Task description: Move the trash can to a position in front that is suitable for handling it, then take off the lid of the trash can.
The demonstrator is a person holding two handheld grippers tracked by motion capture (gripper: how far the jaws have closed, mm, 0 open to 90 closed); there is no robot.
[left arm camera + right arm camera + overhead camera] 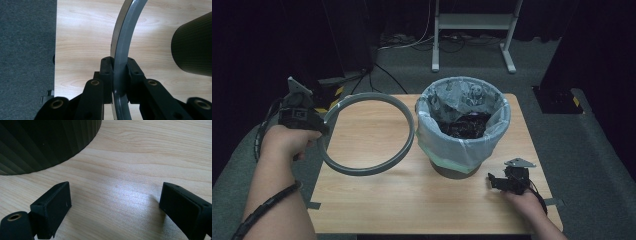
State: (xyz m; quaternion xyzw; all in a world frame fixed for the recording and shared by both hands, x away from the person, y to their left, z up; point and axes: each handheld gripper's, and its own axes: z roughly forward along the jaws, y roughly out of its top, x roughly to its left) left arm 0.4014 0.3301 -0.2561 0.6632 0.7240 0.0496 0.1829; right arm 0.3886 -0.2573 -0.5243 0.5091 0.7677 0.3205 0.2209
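On the left half of the wooden table (377,200), the left gripper (319,131) is clenched on the grey plastic ring (404,135), its two pads pressing the band's inner and outer faces at a single spot on the ring's left arc, as the left gripper view confirms (121,72). The ring is held above the tabletop, tilted, with its right arc close to the waste bin (462,127), whose pale liner bag (469,142) is folded over the rim and holds dark contents. The right gripper (492,182) rests on the table just beside the bin's base, jaws spread wide with nothing between them; the ribbed dark wall of the bin (45,142) stands close ahead of it.

Risks, as judged from this arrangement:
- Pivoting: a one-point pinch on a wide hoop lets the ring swing down about the pads, so the far arc may sag and strike the bin.
- Snagging: if the ring is meant to clamp the liner, a skewed approach may catch the loose bag folds, drag them inward or leave one side unseated.
- Tipping: the bin is unheld; a sideways push from the ring may slide or topple it.
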